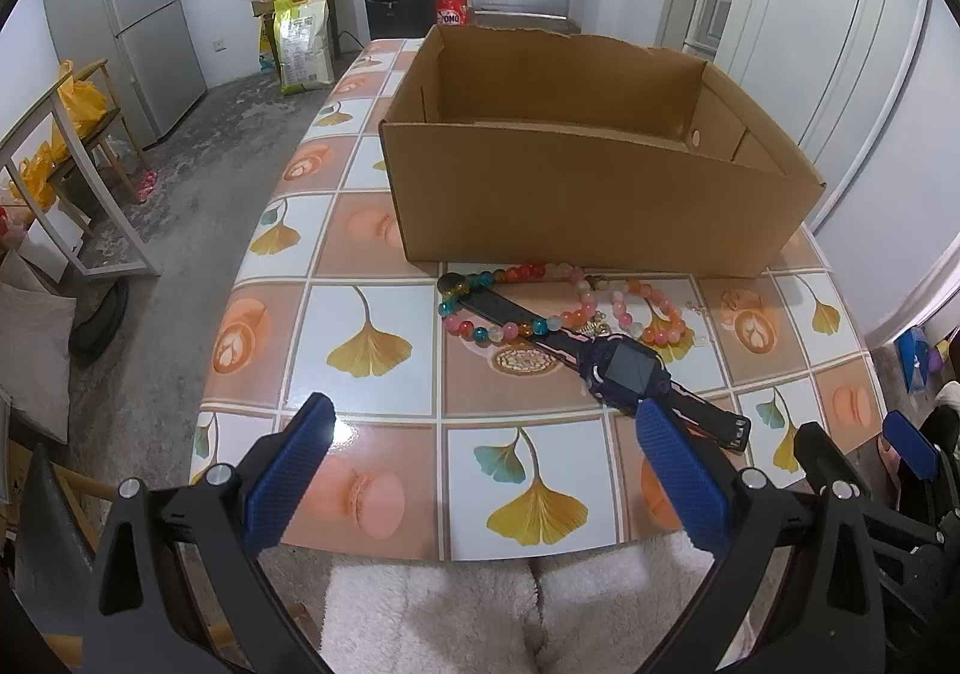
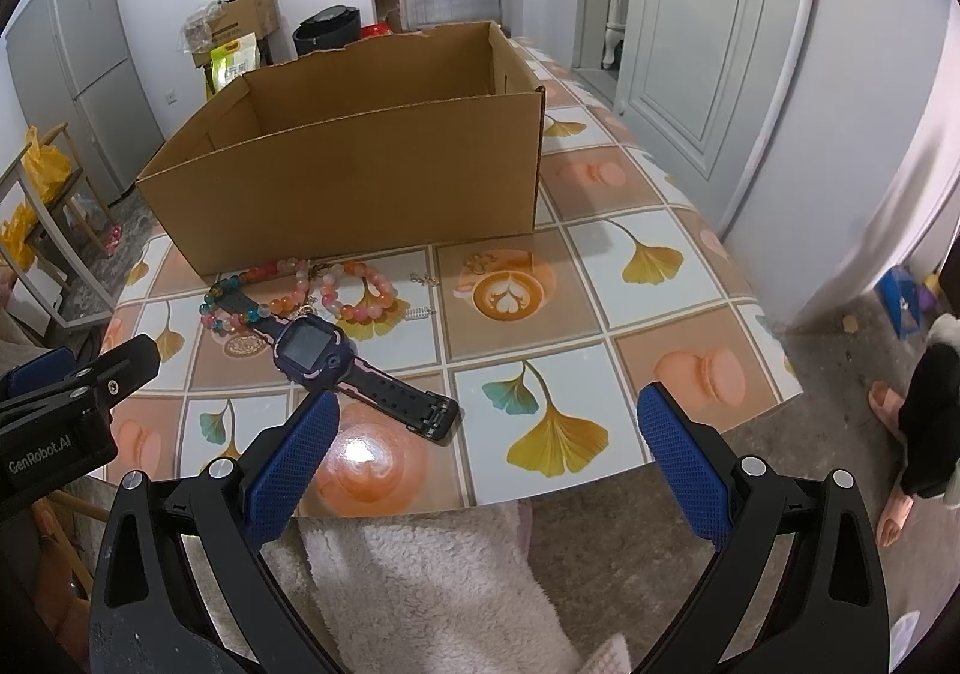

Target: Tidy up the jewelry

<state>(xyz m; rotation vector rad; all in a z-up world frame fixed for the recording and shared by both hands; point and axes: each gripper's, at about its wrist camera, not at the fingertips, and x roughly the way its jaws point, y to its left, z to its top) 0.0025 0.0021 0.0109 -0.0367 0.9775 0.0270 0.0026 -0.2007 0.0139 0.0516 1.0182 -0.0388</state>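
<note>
An open cardboard box (image 1: 600, 194) (image 2: 360, 182) stands on the tiled table, empty as far as I see. In front of it lie a long string of coloured beads (image 1: 510, 329) (image 2: 264, 308), a pink-orange bead bracelet (image 1: 654, 314) (image 2: 360, 296), a purple smartwatch (image 1: 624, 368) (image 2: 312, 347) with a black strap, and small metal pieces (image 2: 420, 312). My left gripper (image 1: 486, 422) is open near the table's front edge, the watch just beyond its right finger. My right gripper (image 2: 489, 413) is open too, with the watch strap end by its left finger.
The patterned tabletop (image 1: 360, 326) (image 2: 600, 314) ends close in front of both grippers. A fluffy white cloth (image 1: 480, 614) (image 2: 420, 584) lies below the edge. A fridge (image 1: 126, 14), a chair with yellow bags (image 1: 66, 122) and a boxes-and-sack pile (image 1: 300, 14) stand left.
</note>
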